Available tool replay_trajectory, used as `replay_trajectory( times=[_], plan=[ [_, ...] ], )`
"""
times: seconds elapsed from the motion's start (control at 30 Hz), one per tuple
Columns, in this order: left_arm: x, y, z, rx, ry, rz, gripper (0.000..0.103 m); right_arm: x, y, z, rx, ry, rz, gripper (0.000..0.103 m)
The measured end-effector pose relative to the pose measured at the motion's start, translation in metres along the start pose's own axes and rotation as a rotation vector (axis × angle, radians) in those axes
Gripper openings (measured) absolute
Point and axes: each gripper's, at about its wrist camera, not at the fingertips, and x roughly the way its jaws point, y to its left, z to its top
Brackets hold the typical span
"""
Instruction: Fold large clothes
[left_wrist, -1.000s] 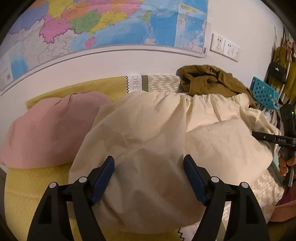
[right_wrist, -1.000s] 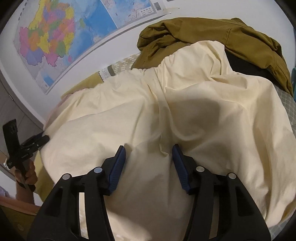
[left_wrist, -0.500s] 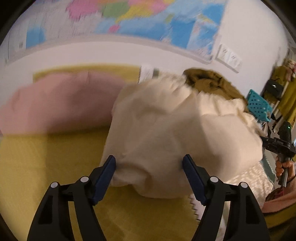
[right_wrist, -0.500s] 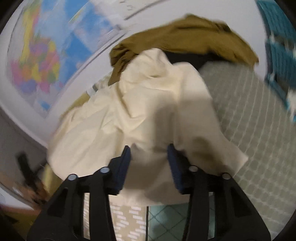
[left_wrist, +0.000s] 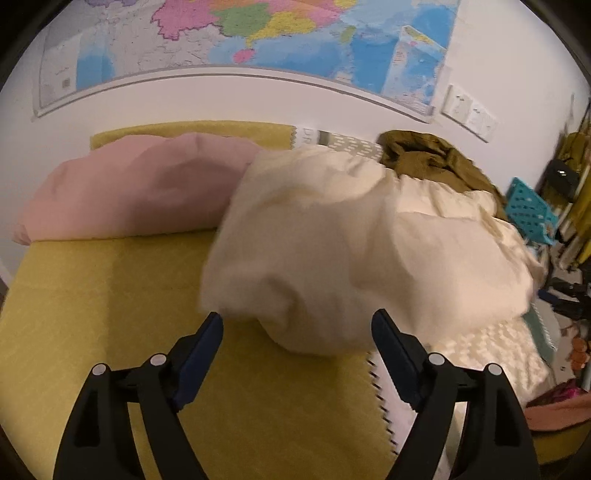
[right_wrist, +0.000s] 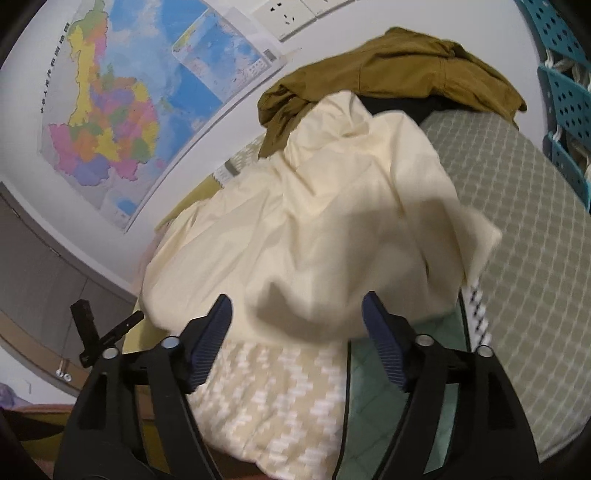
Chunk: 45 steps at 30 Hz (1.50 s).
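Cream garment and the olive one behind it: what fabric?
Cream garment: looks like thin matte woven cotton, with soft rumpled creases and no sheen. Olive garment: seemingly heavier matte twill or canvas, with stiffer folds and a visible seam. Neither is certain.

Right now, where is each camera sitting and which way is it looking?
Left wrist: sits on the left gripper, looking across the yellow cover at the cream cloth, pink pillow and wall map; its open jaws show.
Right wrist: sits on the right gripper, facing the cream cloth and brown jacket; its open jaws show.
Both see the cloth, jacket and map.
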Motion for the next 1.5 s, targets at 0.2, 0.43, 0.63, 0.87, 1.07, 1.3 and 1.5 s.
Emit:
replay_trajectory(
  times=[0.2, 0.43, 0.63, 0.87, 1.07, 1.3, 1.5],
  plan=[
    [-0.002, -0.003, -0.018, -0.034, 0.050, -0.071, 0.080, -0.007, -0.007, -0.021, 0.060, 0.040, 0.008, 0.080],
    [0.015, -0.007, -0.029, -0.100, 0.122, -0.220, 0.081, 0.000, -0.020, -0.028, 0.155, 0.041, -0.002, 0.083],
    [0.032, -0.011, -0.017, -0.141, 0.118, -0.265, 0.088, 0.011, -0.028, -0.019, 0.220, -0.014, 0.004, 0.084],
    [0.046, -0.007, -0.004, -0.219, 0.109, -0.319, 0.094, 0.020, -0.026, -0.010, 0.232, -0.051, -0.016, 0.088],
    [0.055, -0.004, 0.006, -0.277, 0.105, -0.340, 0.096, 0.028, -0.021, 0.000, 0.240, -0.086, -0.016, 0.093],
    [0.071, 0.002, 0.022, -0.387, 0.109, -0.370, 0.096, 0.043, -0.014, 0.013, 0.289, -0.155, -0.046, 0.098],
    [0.073, -0.008, 0.025, -0.358, 0.097, -0.311, 0.096, 0.040, -0.016, 0.008, 0.318, -0.163, -0.076, 0.094]
  ],
)
